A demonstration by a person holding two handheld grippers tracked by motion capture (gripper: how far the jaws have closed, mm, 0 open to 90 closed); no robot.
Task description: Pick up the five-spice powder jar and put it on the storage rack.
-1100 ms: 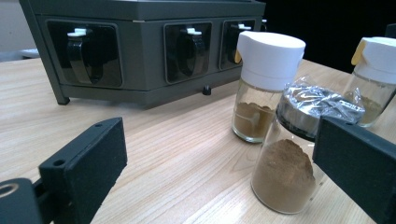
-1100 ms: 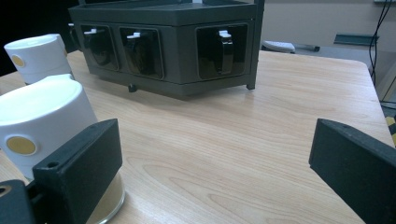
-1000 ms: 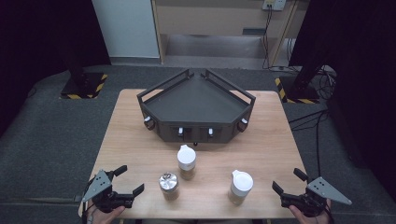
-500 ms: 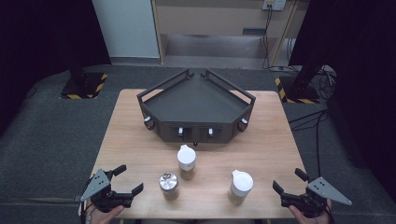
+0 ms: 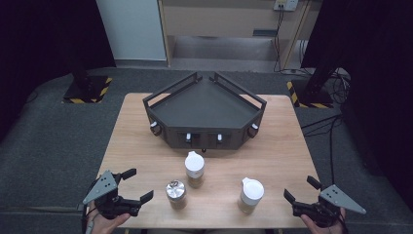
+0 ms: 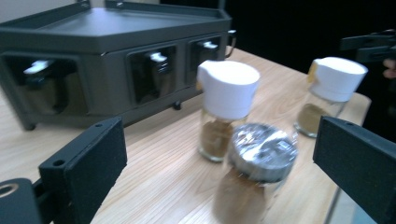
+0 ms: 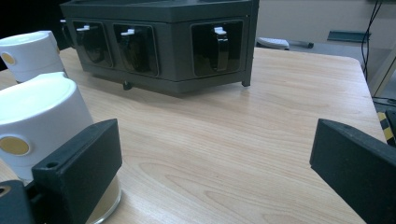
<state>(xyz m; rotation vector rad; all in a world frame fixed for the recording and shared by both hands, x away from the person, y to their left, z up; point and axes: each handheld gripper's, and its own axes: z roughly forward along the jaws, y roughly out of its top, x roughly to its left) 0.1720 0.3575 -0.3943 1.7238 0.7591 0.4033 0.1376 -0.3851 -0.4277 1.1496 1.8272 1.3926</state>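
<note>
We have barely begun: the left gripper (image 5: 130, 188) and right gripper (image 5: 300, 191) both hang wide open at the near table edge, gripping nothing. The three spice jars stand untouched on the wooden table (image 5: 292, 156) before the dark corner rack (image 5: 204, 107): the silver-capped jar (image 5: 176, 194) nearest our left gripper, two white-capped jars (image 5: 195, 168) (image 5: 250, 195) beyond (contents look like brown powder). Motion blur smears the silver-capped jar in the left gripper view, and our hands are cut off below.
</note>
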